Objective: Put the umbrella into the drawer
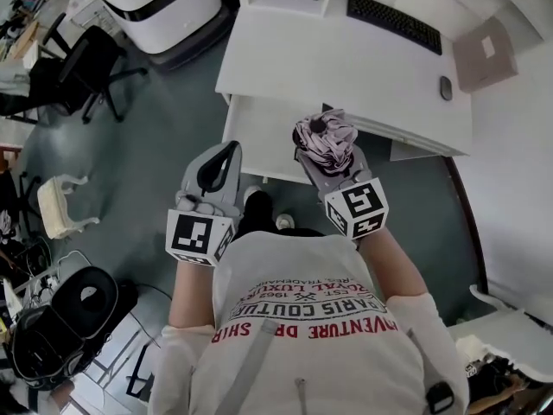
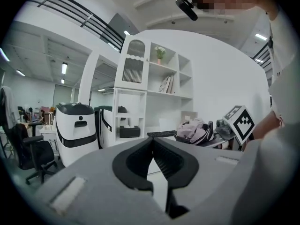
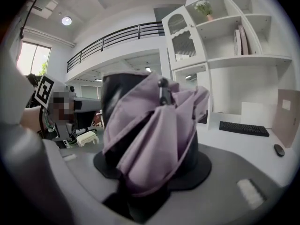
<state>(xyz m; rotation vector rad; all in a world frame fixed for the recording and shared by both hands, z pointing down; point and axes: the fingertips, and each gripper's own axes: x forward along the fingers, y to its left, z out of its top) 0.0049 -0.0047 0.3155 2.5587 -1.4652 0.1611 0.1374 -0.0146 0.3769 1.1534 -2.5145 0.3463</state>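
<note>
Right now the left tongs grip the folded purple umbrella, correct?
No. The right tongs grip the folded purple umbrella, not the left; the right gripper view shows it between them. The left tongs are shut on nothing.

White desk (image 1: 328, 50): black keyboard (image 1: 393, 22), dark mouse (image 1: 445, 87), brown cardboard (image 1: 484, 52) at corner, all apart.

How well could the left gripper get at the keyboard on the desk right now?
Probably yes: the left gripper is empty and only bare desk lies between it and the keyboard, though it looks a stretch.
</note>
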